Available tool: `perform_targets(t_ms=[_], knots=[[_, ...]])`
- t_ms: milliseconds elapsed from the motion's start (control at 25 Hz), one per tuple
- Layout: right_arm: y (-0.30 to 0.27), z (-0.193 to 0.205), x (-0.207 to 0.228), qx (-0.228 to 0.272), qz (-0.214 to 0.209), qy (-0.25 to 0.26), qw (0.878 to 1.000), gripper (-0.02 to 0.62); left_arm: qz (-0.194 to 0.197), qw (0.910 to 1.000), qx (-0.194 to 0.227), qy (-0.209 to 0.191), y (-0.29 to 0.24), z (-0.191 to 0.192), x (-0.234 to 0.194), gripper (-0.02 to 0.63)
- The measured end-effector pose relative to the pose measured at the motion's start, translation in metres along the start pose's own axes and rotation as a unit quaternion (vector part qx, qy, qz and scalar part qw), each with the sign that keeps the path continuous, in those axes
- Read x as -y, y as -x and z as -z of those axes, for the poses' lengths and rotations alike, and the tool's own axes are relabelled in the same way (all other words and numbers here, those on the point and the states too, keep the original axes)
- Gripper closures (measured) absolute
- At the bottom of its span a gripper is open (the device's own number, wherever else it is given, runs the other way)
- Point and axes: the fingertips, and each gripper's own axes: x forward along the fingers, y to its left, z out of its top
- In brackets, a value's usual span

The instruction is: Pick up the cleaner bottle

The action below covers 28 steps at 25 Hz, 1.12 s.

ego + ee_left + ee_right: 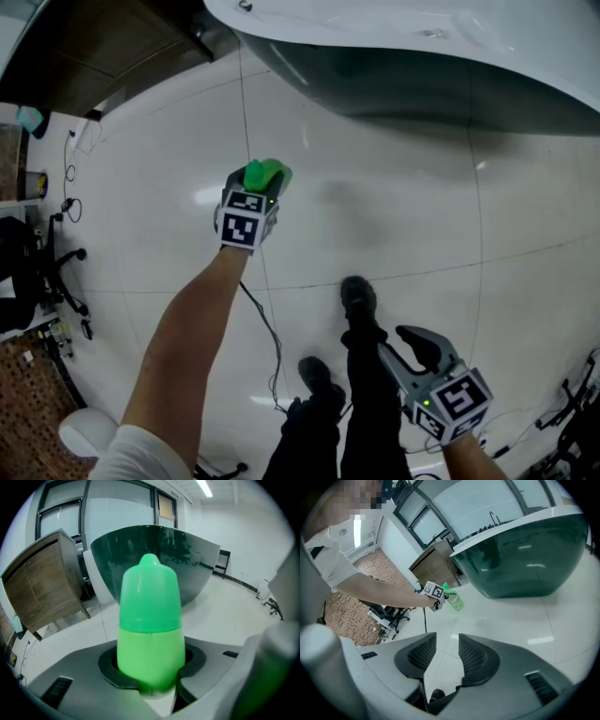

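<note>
Between the jaws of the left gripper (262,192): bright green plastic cleaner bottle (150,620) with a rounded, nippled cap, clamped firmly. The pads' curved hollows wrap its lower body on both sides, cap pointing away along the jaws. Judged reason for this hold: the round recesses seat the wider body below the cap seam, so the smooth plastic cannot slide or twist out.

- Bottle's place: in the left gripper, tilted forward. From the right gripper view it looks clear of the glossy white tiled floor (394,216), so the pick looks made.
- Left arm: bare forearm (187,337) stretched well forward from a white sleeve, gripper angled down and ahead, marker cube on top.
- Right gripper (446,653): jaws parted, only floor visible in the gap, holding nothing. Kept low and close beside the person's dark trouser leg, well apart from the bottle; probably idle and out of the way, since one gripper carries this load.
- Beyond: large dark green oval tub with white rim (422,84) ahead of the bottle; brown wooden cabinet (47,588) off to its left.
- Thin black cable (267,337) trails across the tiles beneath the left arm, near the person's black shoes (359,300); trip or snag risk
</note>
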Motion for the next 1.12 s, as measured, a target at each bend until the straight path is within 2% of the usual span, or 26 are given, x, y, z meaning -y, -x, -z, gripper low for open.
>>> perform_targets(t_ms=[360,720,1120], knots=[[0.023,-0.009,-0.02,0.014,0.006,0.003,1.0,0.44,0.006,0.9999,0.006,-0.01,0.036,-0.031,0.0,0.44],[0.029,-0.019,-0.033,0.011,0.003,0.003,1.0,0.44,0.011,0.9999,0.001,-0.008,0.059,-0.043,-0.008,0.44],[0.035,-0.037,-0.03,0.007,-0.002,0.006,1.0,0.44,0.007,0.9996,0.016,0.021,0.072,-0.068,-0.014,0.441]])
